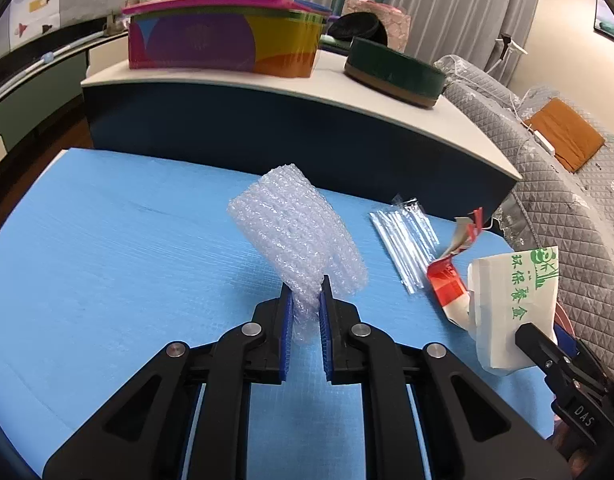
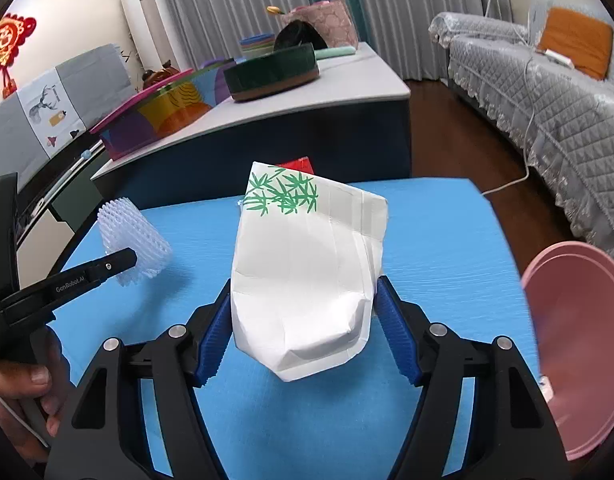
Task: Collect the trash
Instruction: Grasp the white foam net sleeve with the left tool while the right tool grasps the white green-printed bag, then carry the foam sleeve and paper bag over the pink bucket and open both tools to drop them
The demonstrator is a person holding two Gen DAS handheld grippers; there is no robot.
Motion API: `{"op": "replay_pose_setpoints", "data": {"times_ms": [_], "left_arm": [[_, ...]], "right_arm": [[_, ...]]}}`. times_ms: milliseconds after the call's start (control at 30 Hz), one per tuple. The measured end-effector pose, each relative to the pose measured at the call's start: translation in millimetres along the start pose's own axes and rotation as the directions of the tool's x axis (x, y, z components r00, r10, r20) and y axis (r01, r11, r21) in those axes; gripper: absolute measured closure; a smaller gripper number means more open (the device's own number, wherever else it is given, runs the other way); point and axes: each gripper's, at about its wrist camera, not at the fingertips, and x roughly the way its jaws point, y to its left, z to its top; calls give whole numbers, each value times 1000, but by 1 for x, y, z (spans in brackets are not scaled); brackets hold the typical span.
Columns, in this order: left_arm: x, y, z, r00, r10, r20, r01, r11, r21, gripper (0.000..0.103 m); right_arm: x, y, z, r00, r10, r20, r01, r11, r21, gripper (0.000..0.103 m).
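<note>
Left gripper (image 1: 306,300): pinched nearly closed on bubble wrap (image 1: 297,236), held above blue mat (image 1: 107,240).
Right gripper (image 2: 303,320): half-open, clamping white paper bag (image 2: 307,272).
Pink bin (image 2: 579,352): right of mat.
Risk: thin corner pinch, wrap could slip; crumpled bag may buckle loose.
Still lying on mat: red wrapper (image 1: 447,284), clear sleeve (image 1: 403,240).

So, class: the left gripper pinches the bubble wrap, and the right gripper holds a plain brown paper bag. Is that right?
Not quite. The left gripper does pinch the bubble wrap, but the right gripper holds a white paper bag printed with green bamboo leaves, as the right wrist view shows.
</note>
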Motion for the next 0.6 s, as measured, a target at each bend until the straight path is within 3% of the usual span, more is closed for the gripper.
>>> {"op": "replay_pose_setpoints", "data": {"times_ms": [600], "left_arm": [[-68, -22, -21, 995, -67, 72, 62, 995, 73, 91]], "right_arm": [[-104, 0, 6, 994, -61, 93, 64, 997, -33, 36]]}}
